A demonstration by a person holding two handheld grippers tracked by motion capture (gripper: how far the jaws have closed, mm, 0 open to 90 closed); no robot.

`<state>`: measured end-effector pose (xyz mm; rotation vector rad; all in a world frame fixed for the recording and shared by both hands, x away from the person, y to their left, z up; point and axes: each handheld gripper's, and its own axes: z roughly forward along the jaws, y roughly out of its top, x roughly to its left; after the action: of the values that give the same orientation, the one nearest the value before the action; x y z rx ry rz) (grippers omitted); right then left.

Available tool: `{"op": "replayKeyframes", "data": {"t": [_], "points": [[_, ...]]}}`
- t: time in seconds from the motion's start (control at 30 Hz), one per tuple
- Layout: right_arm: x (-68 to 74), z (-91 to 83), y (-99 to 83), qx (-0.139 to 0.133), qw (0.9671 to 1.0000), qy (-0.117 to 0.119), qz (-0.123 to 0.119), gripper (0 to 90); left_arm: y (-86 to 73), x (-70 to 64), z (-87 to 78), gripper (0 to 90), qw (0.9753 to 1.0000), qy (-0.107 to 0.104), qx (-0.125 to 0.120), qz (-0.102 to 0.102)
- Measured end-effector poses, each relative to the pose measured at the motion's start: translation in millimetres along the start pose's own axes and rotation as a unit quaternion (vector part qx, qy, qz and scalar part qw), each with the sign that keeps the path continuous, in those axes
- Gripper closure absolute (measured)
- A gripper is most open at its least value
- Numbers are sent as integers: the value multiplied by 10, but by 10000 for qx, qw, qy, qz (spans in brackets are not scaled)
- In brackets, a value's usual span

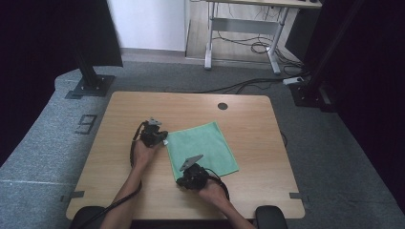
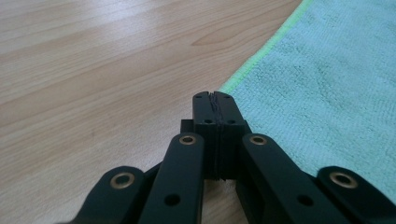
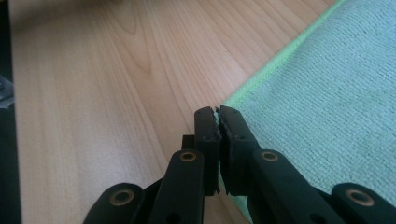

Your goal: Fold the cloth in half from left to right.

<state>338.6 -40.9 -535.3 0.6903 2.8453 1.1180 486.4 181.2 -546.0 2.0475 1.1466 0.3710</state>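
Now, step in hand: gripping the cloth (image 1: 203, 148) by two corners, likely to fold it.
Cloth: flat on the table (image 1: 119, 143), right of centre.
Left gripper (image 2: 215, 95): jaws pressed together at the cloth's near-left edge (whether fabric is caught, I cannot tell).
Right gripper (image 3: 217, 110): jaws nearly together at the near corner.
Advice: confirm both pinches hold, then lift evenly.

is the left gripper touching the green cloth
Touching: in the left gripper view, the left gripper has its jaws pressed together right on the corner of the green cloth, with no gap showing.
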Motion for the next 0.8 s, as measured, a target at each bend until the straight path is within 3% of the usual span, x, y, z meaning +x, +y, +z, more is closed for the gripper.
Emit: {"op": "replayKeyframes", "data": {"t": [0.27, 0.5, 0.67, 0.8], "points": [[112, 68, 82, 15, 9997, 182, -158, 855, -99, 56, -161, 888, 9998, 122, 126, 17], [255, 149, 214, 40, 9987, 366, -355, 855, -210, 150, -401, 888, 9995, 244, 101, -158], [284, 68, 247, -60, 9986, 332, -406, 855, -128, 133, -465, 889, 9996, 249, 36, -103], [221, -130, 227, -242, 9989, 218, -331, 855, 42, 27, -422, 889, 9997, 219, -86, 26]]}}
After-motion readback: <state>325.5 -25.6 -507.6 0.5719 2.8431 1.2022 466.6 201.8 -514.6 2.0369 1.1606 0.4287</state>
